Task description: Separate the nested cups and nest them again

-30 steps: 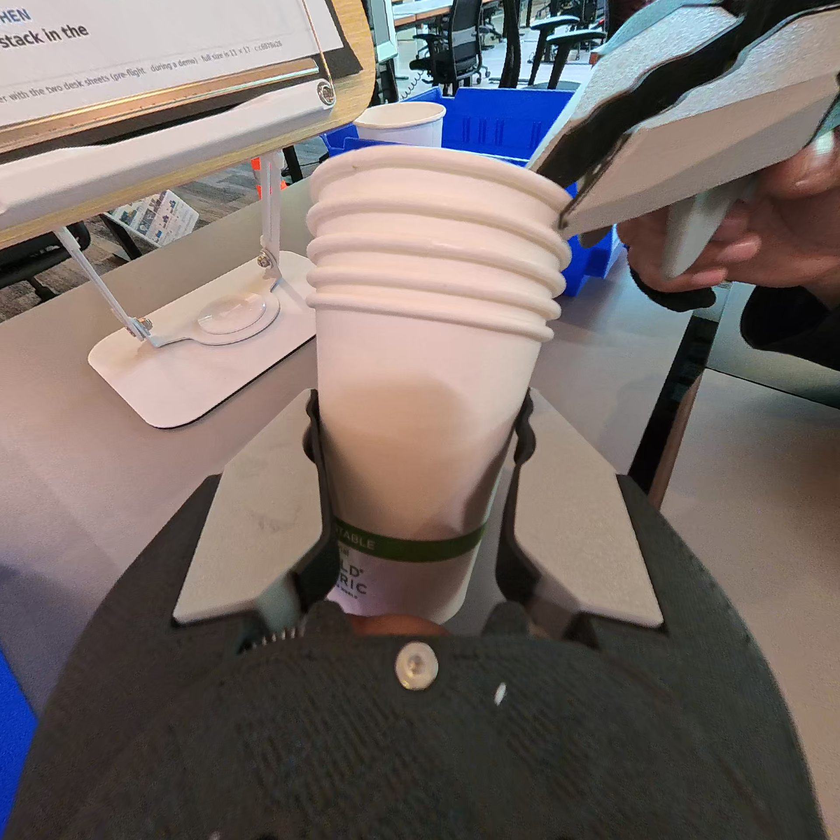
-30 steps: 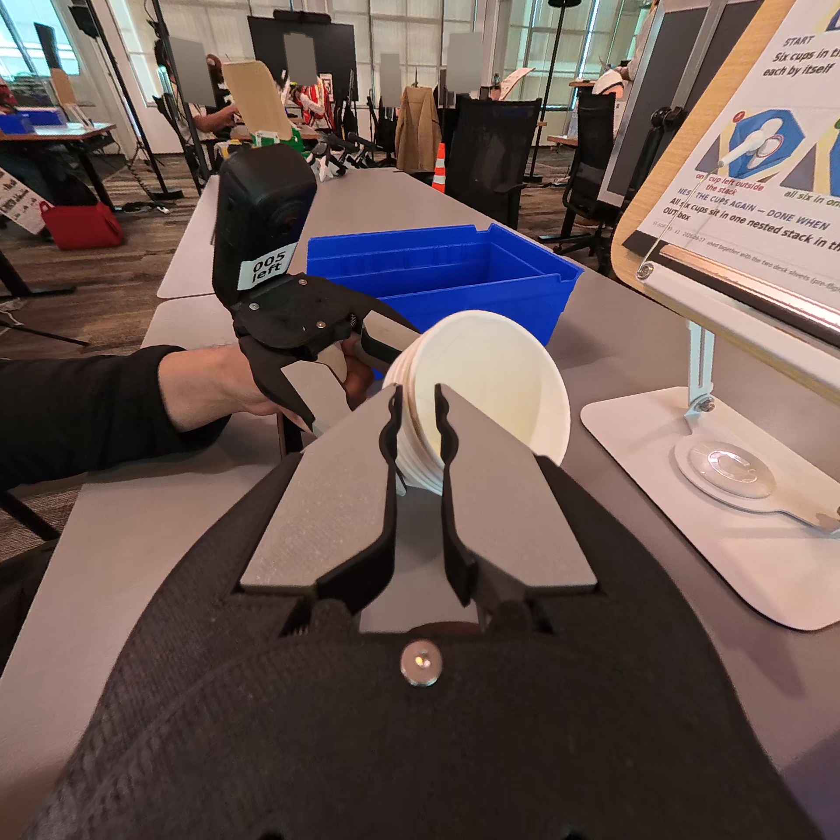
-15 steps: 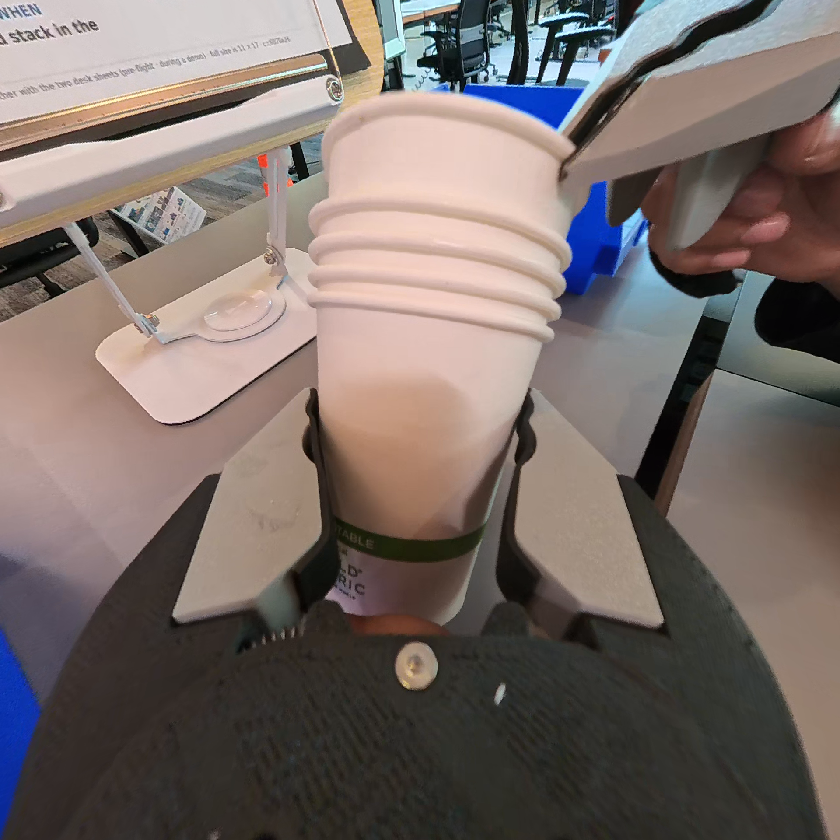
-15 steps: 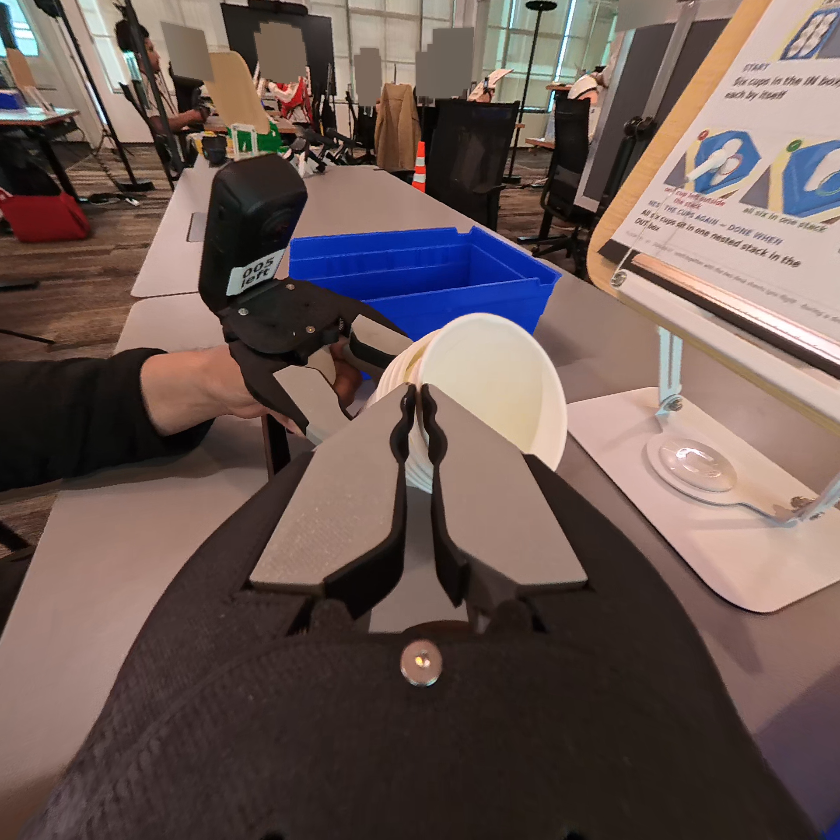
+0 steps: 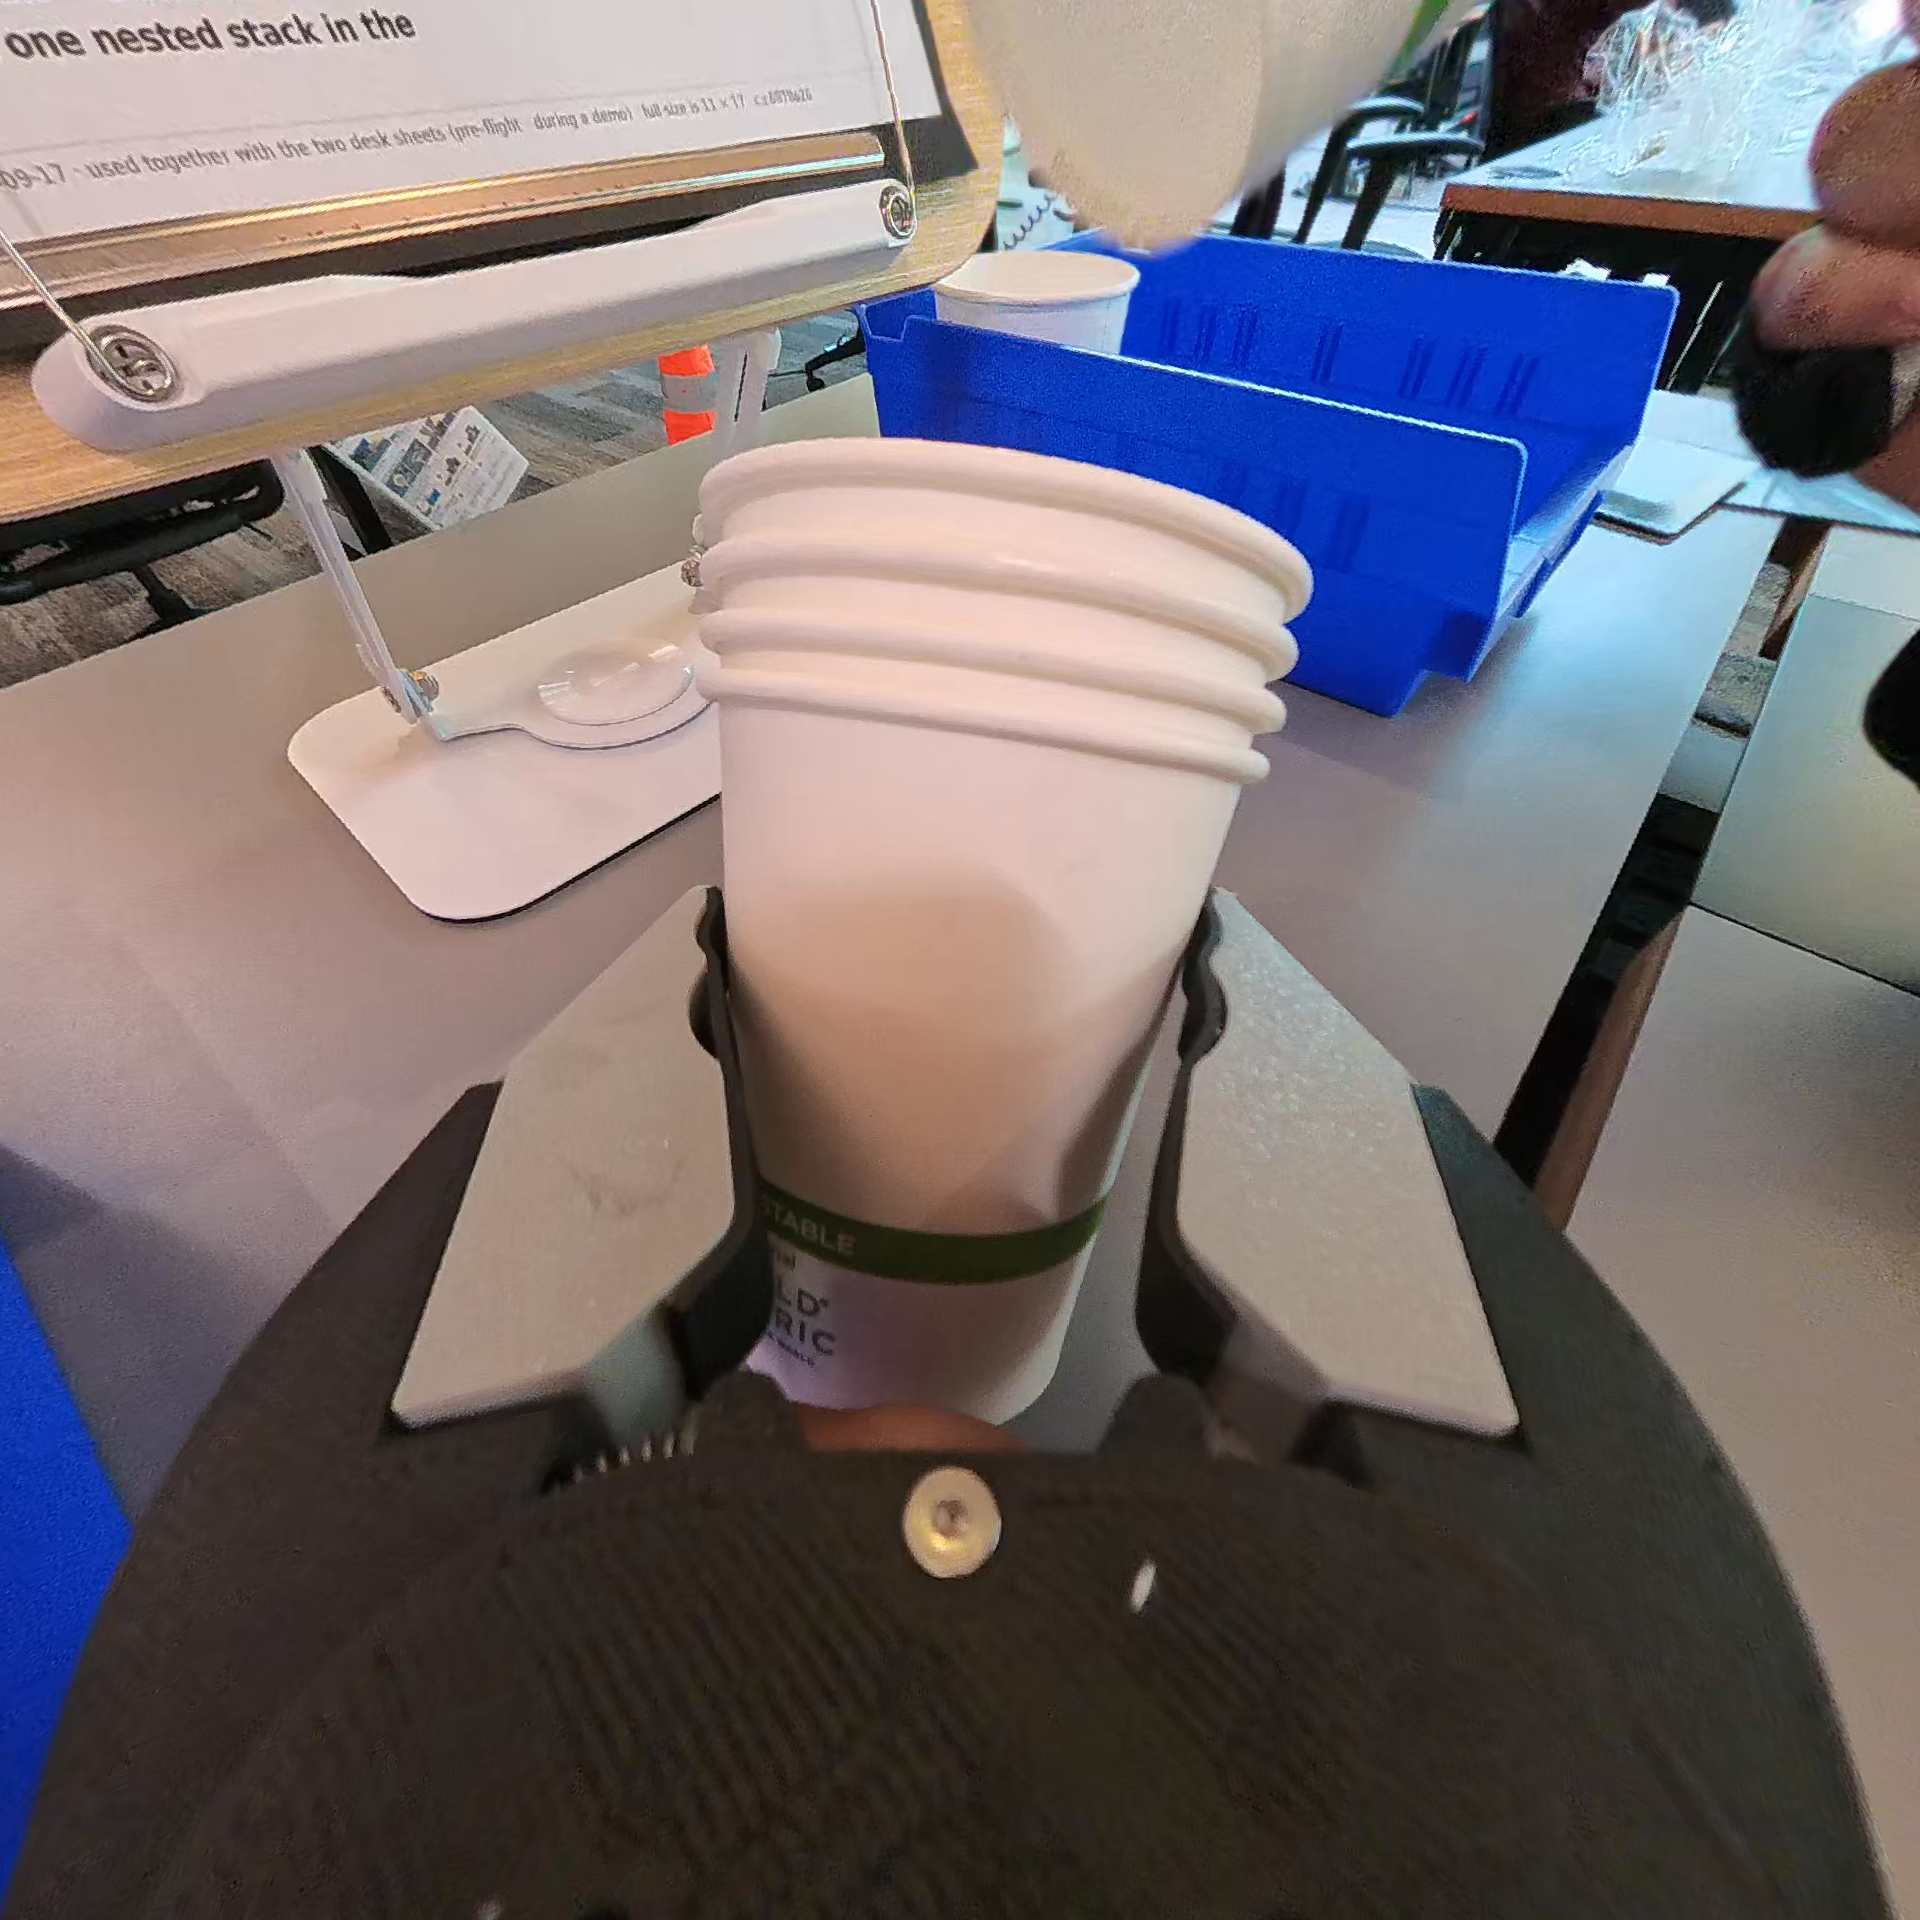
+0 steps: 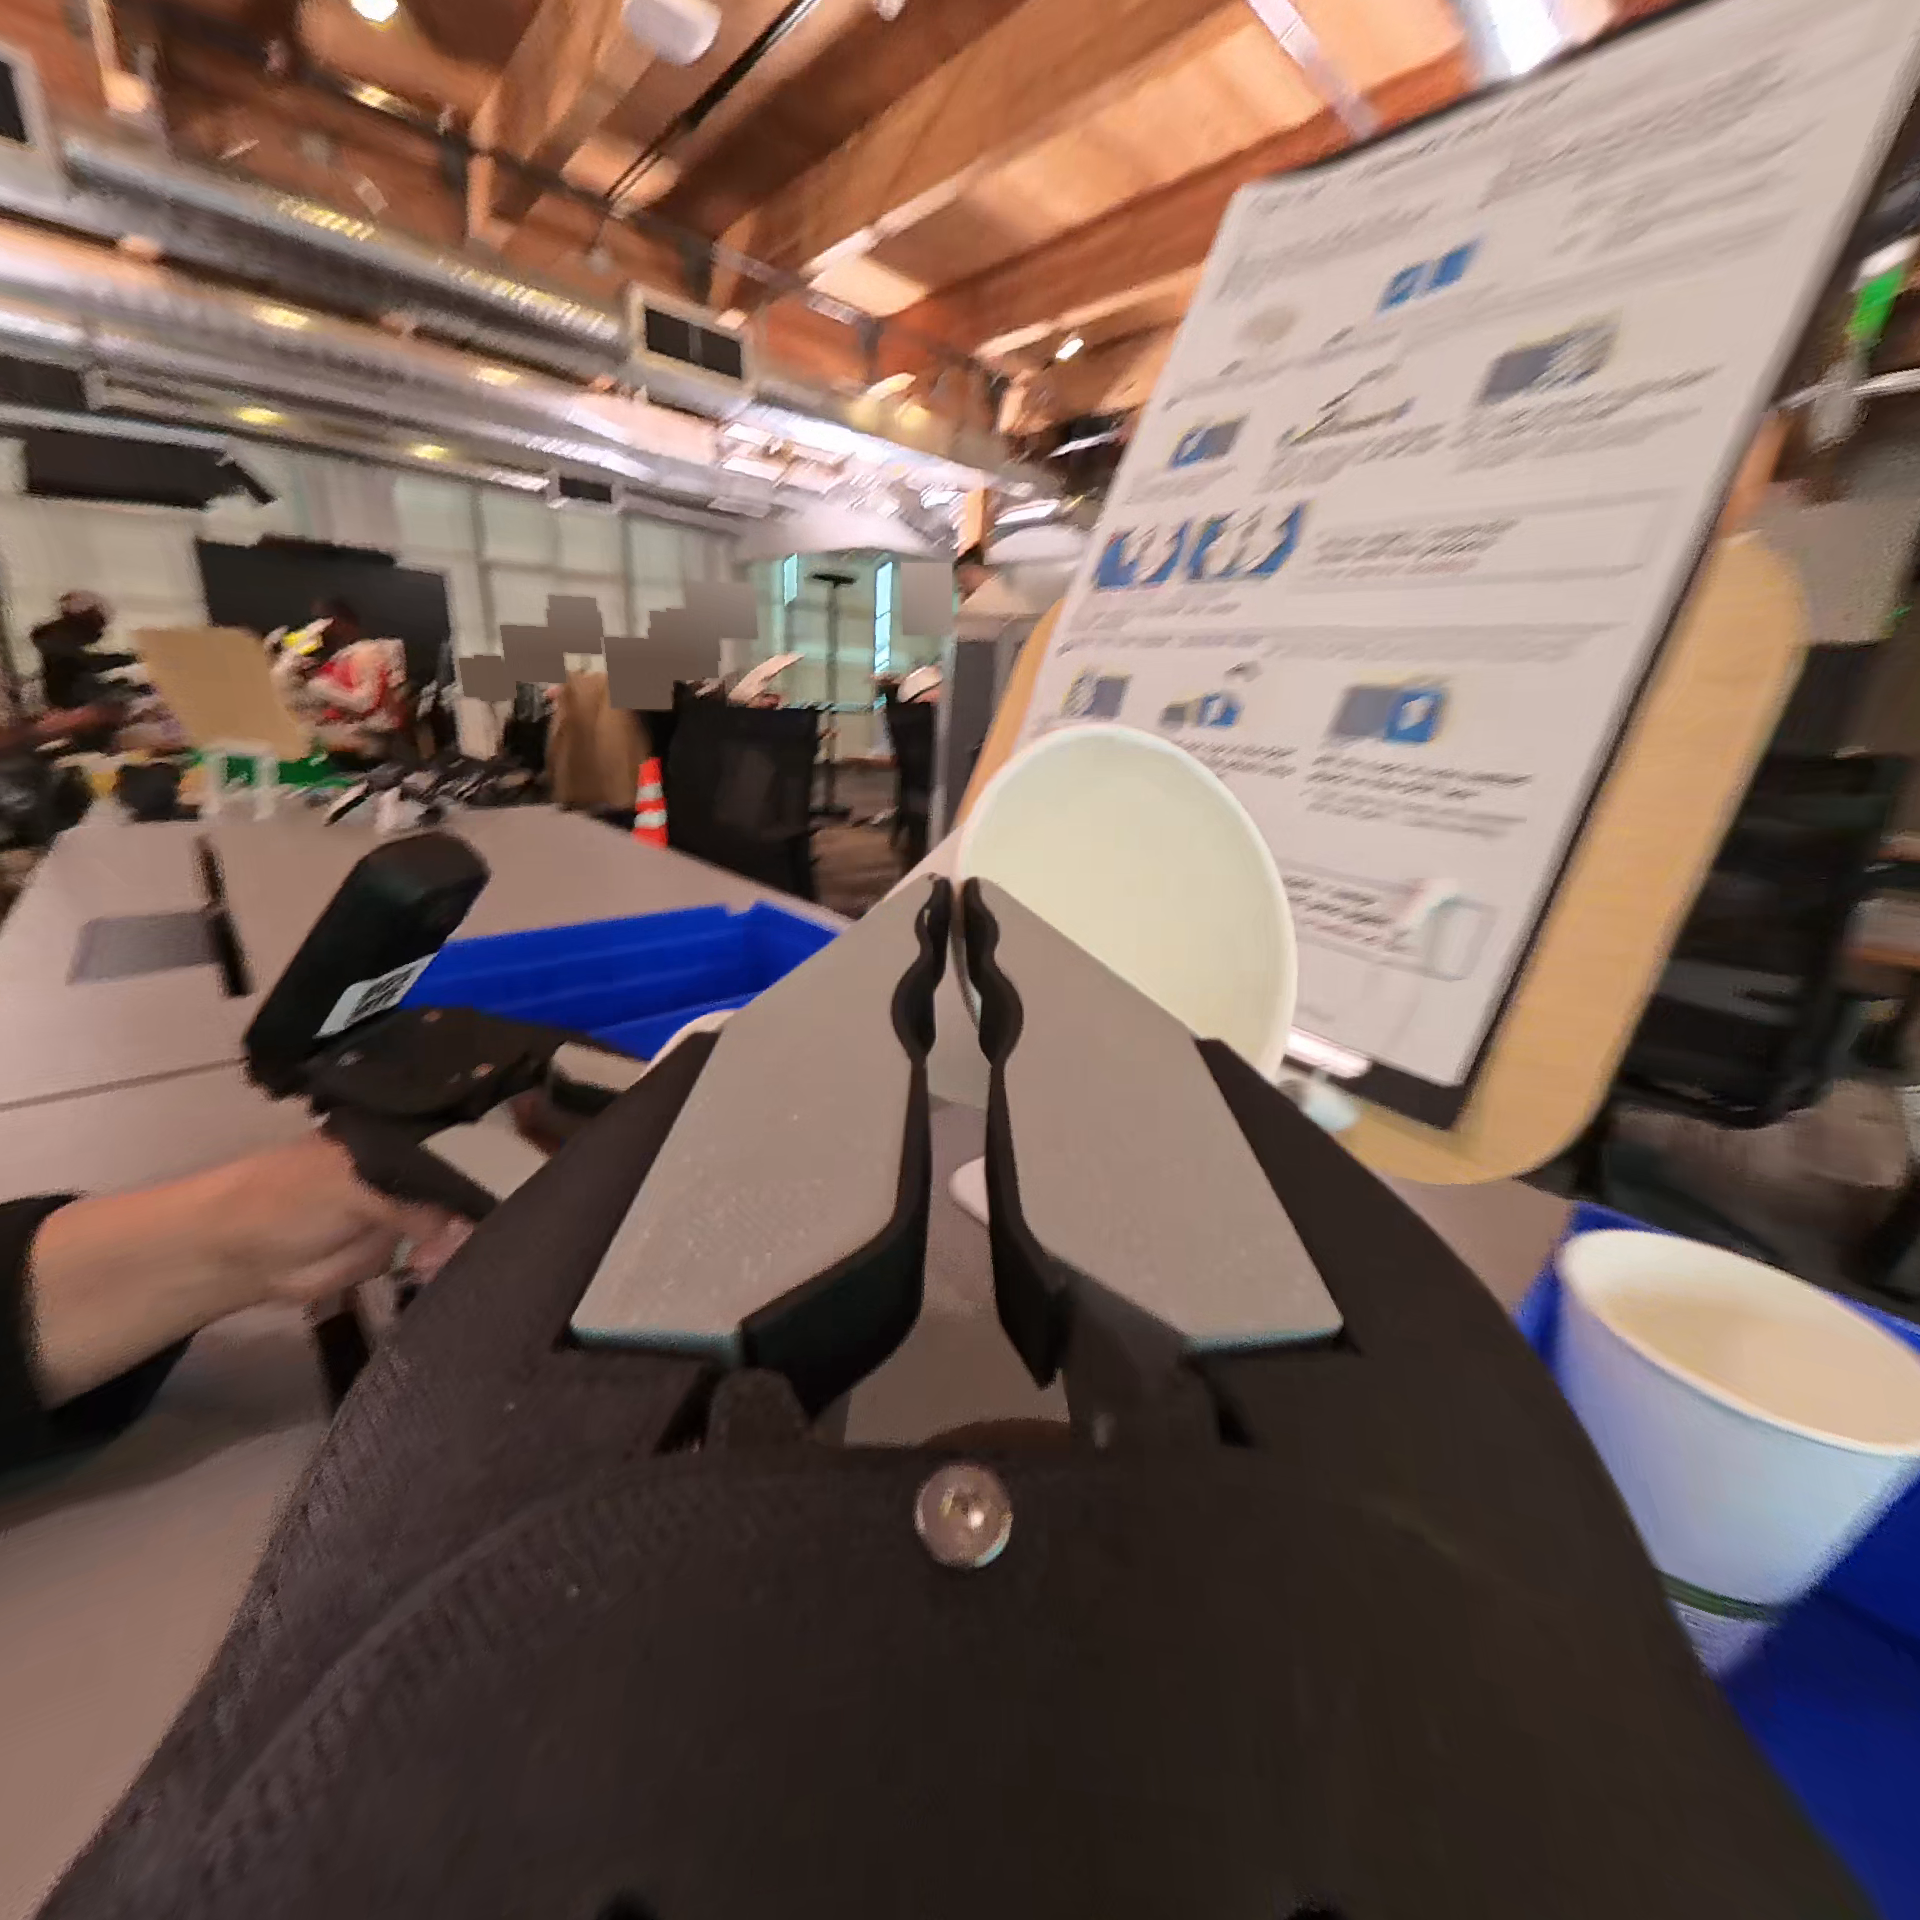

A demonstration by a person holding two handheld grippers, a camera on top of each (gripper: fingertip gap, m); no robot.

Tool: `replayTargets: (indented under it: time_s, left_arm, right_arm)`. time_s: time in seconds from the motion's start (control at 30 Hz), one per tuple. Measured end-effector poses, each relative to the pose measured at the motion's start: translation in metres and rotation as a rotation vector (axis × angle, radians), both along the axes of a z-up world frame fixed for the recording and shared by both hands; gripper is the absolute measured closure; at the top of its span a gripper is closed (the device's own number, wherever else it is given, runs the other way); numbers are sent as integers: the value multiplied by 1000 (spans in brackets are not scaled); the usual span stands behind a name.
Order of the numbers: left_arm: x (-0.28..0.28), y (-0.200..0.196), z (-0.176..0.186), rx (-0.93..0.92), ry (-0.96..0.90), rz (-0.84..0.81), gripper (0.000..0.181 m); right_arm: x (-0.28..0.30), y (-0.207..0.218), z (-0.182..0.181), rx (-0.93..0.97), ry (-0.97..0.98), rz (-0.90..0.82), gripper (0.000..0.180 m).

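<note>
My left gripper (image 5: pixel 951 935) is shut on a nested stack of several white paper cups (image 5: pixel 987 790), held tilted above the grey table (image 5: pixel 208 935). My right gripper (image 6: pixel 953 894) is shut on the rim of one white cup (image 6: pixel 1127 883) and holds it lifted clear of the stack; that cup's blurred body shows at the top of the left wrist view (image 5: pixel 1143 104). Another single white cup stands in a blue bin, seen in the left wrist view (image 5: pixel 1034 296) and at the lower right of the right wrist view (image 6: pixel 1735 1413). The left gripper (image 6: pixel 416 1049) shows in the right wrist view.
A blue bin (image 5: pixel 1351 447) stands on the table behind the stack. A white stand (image 5: pixel 499 790) holding an instruction board (image 6: pixel 1455 520) is at the left. A gap between tables (image 5: pixel 1621 987) runs at the right. Chairs, tables and people fill the background. There is about 20 cm between the tips of the two grippers.
My right gripper has pulled the top cup out of the stack and lifted it up and away. The stack in my left gripper is one cup shorter. The right view has tilted upward.
</note>
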State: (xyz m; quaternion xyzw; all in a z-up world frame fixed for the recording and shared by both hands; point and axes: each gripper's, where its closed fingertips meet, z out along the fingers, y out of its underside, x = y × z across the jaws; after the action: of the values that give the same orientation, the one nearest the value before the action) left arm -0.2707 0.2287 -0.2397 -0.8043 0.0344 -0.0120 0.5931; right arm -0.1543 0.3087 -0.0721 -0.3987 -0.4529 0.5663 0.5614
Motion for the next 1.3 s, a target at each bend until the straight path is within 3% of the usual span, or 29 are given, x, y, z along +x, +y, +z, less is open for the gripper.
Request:
replayTargets:
  time_s: [0.03,0.2,0.5,0.87,1.3]
  left_arm:
    - [0,0,0,0,0,1,94]
    - [-1,1,-1,2,1,8,93]
    - [-2,1,4,28,-13,21,94]
    - [0,2,0,12,-14,14,93]
    - [3,2,0,9,-14,4,93]
  right_arm:
    - [9,9,6,2,31,-47,180]
    - [44,60,17,42,64,-314,180]
    - [48,130,-40,180,-314,-620,180]
    - [19,140,-110,284,-666,-609,180]
    - [8,145,-128,386,-723,-636,179]
